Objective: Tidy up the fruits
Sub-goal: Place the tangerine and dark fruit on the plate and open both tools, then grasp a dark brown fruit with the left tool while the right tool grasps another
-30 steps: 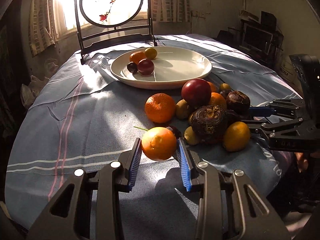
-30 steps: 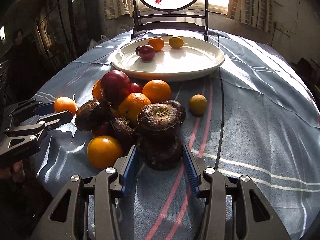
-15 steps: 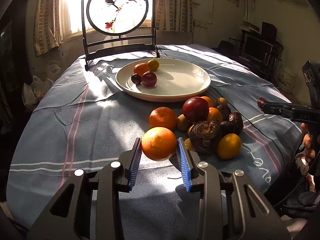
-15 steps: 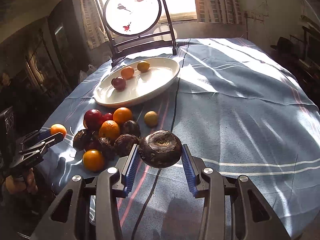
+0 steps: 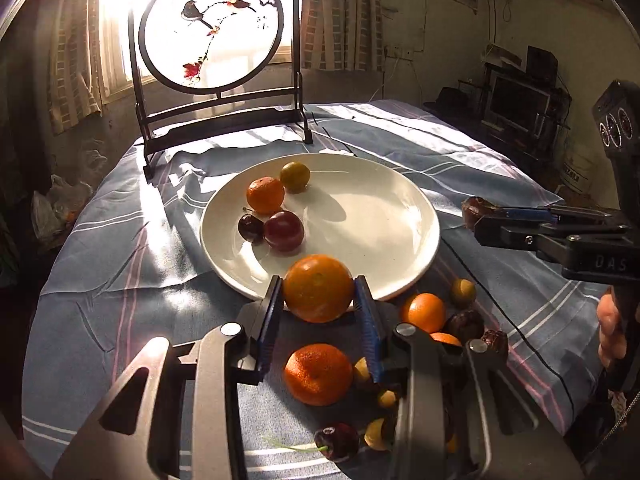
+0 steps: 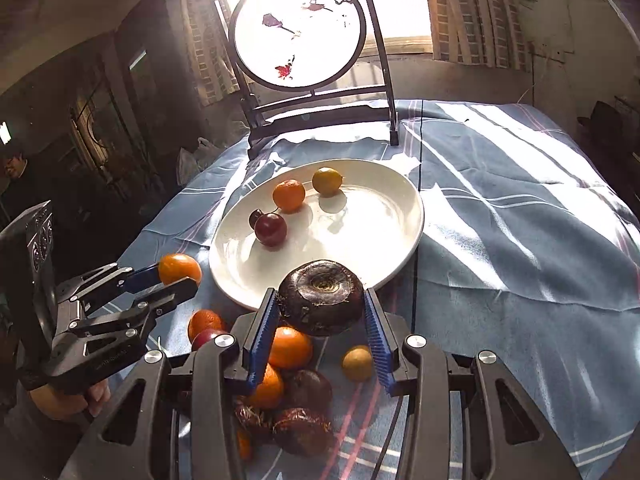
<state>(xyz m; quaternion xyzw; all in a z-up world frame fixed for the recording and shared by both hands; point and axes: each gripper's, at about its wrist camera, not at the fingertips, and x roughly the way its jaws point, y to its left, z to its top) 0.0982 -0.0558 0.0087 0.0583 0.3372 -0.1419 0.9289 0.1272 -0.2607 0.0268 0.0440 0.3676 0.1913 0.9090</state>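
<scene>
My left gripper (image 5: 319, 300) is shut on an orange (image 5: 319, 288) and holds it in the air over the near rim of the white plate (image 5: 384, 216). My right gripper (image 6: 322, 312) is shut on a dark wrinkled round fruit (image 6: 321, 297), held above the plate's near rim (image 6: 360, 248). The plate holds an orange, a yellow-green citrus, a dark plum (image 5: 283, 230) and a cherry. A pile of loose fruit (image 6: 288, 384) lies on the cloth below both grippers. The right gripper shows in the left wrist view (image 5: 476, 216), the left gripper in the right wrist view (image 6: 176, 276).
A round painted screen on a dark stand (image 5: 212, 28) stands behind the plate at the table's far edge. The blue striped cloth (image 6: 500, 220) covers the table. Furniture and a TV (image 5: 516, 104) stand at the far right. A person's hand holds each gripper.
Both grippers have lifted their fruit off the pile and moved forward toward the plate. The plate now lies much nearer in both views.
</scene>
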